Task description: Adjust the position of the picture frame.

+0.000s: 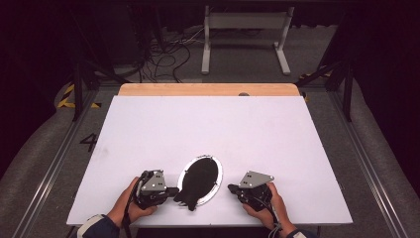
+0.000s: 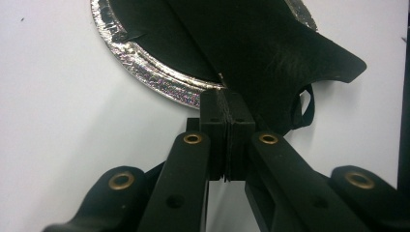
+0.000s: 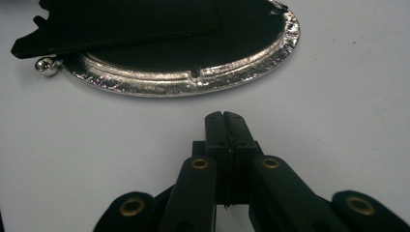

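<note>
You are holding your left gripper (image 1: 172, 191) against the black cloth (image 1: 197, 181) lying across the silver plate (image 1: 216, 185), your right gripper (image 1: 232, 188) just beside.

White counter (image 1: 148, 129) with a pale wood strip (image 1: 208, 89) along its far edge. On it, glittery silver oval plate (image 1: 216, 183); black cloth (image 1: 198, 178) over that plate. Black tongs (image 2: 227, 121), brass rivets.

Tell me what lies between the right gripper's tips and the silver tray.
Nothing: in the right gripper view, bare white table separates the closed right gripper from the silver tray rim.
</note>
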`<control>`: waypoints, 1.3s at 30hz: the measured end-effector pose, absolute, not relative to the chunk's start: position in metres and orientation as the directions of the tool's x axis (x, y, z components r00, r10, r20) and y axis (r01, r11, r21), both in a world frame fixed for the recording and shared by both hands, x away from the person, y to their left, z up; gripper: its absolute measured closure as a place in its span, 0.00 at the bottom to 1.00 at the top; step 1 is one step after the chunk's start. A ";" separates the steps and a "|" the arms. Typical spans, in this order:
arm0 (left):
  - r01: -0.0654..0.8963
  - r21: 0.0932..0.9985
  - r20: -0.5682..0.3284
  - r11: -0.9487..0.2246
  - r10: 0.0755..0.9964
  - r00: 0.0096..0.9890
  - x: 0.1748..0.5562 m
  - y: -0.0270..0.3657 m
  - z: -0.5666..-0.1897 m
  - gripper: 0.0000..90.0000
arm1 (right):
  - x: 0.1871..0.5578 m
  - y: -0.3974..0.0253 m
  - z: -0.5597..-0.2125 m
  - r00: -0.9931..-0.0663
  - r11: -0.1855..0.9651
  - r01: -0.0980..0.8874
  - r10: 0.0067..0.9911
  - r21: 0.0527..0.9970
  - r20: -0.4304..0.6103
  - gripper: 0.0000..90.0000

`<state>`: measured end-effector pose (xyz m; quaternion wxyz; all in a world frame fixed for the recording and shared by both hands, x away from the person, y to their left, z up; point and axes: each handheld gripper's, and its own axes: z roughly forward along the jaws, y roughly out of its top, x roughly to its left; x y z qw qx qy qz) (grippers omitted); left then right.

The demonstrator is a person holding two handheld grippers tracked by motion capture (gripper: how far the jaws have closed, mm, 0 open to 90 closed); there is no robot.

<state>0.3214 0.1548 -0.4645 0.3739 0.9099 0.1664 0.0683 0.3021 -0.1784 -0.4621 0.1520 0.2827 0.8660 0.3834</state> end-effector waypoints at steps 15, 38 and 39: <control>0.227 0.707 -0.001 -0.670 0.319 0.948 0.329 0.125 -0.464 0.98 | 0.312 -0.182 -0.462 -0.768 0.529 0.395 0.638 0.751 -0.046 1.00; 0.213 0.693 0.043 -0.688 0.334 0.941 0.335 0.093 -0.461 1.00 | 0.339 -0.195 -0.461 -0.709 0.499 0.436 0.703 0.749 -0.056 1.00; 0.216 0.695 0.042 -0.686 0.339 0.940 0.336 0.092 -0.461 1.00 | 0.341 -0.195 -0.461 -0.707 0.500 0.437 0.705 0.748 -0.058 1.00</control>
